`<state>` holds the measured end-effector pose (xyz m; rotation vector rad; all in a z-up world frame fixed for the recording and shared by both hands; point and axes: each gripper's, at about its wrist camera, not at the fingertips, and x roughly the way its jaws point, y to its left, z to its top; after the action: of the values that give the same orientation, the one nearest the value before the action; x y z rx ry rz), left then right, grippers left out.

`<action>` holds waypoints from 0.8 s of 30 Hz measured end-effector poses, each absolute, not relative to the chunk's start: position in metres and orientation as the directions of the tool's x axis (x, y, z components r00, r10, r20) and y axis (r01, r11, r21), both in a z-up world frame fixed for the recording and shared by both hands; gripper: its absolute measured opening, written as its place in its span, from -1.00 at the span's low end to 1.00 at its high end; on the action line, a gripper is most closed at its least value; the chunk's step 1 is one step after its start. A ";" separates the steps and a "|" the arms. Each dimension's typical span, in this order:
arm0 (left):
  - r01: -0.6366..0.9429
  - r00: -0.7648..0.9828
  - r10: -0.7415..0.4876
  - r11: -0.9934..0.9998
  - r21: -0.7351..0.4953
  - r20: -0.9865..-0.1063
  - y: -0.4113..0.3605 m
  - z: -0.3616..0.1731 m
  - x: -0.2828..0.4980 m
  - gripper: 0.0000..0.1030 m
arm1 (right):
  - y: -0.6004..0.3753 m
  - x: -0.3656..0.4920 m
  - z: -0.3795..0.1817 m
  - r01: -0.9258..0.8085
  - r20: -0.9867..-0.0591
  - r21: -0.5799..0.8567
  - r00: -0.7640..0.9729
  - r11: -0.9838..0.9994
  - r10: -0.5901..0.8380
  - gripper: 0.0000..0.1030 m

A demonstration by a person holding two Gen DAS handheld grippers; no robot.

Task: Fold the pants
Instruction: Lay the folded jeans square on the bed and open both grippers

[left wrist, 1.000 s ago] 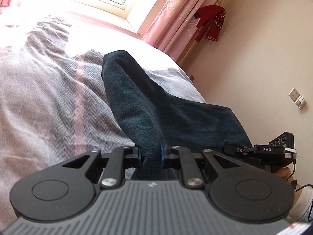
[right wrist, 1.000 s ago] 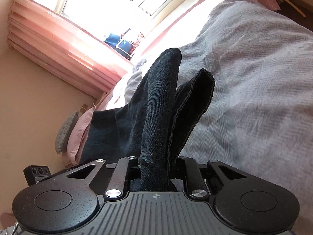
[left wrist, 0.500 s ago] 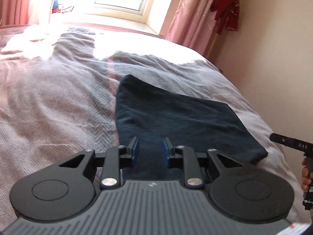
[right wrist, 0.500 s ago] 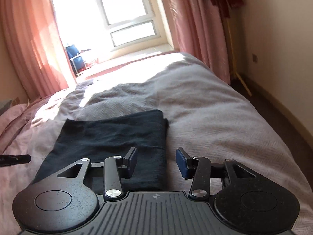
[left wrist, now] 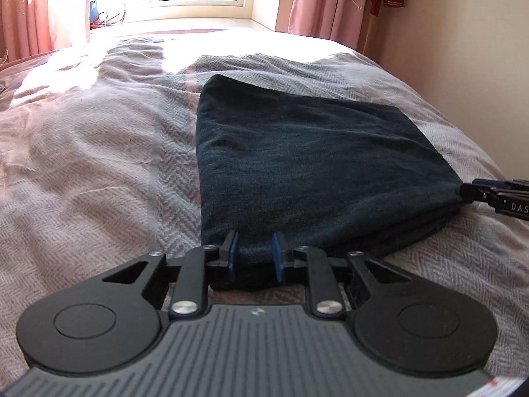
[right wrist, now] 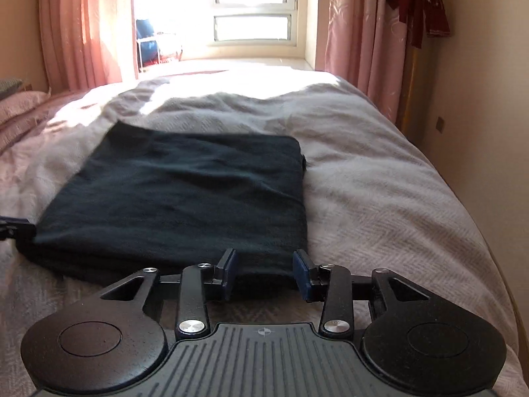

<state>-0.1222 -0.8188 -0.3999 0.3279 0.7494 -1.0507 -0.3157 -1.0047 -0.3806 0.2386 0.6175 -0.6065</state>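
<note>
Folded pants [left wrist: 307,172] flat on bed [left wrist: 99,165], L fingers [left wrist: 234,251] apart, R fingers [right wrist: 228,269] apart, closing

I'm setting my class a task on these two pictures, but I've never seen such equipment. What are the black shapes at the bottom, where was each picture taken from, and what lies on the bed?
There is no robot. A person carries a two-finger gripper in each hand, each with a wide-angle camera looking along its fingers. One picture comes from the left gripper, the other from the right gripper. The black shapes are the grippers' own bodies. On the bed's grey blanket lie dark pants, folded flat. Each gripper has the cloth's near edge between its blue pads, apparently unpinched. The right one's jaws are closing.
</note>
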 end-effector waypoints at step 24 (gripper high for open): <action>0.744 0.434 -0.483 0.669 0.000 -0.760 -0.710 -0.193 -0.284 0.76 | -0.871 -0.406 -0.218 0.603 -0.744 0.227 0.614 0.764 -0.263 0.13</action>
<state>-0.2841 -0.7099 -0.1925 0.3613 0.8110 -0.7845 -0.4058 -0.8705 -0.2176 0.4924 0.7570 -0.5234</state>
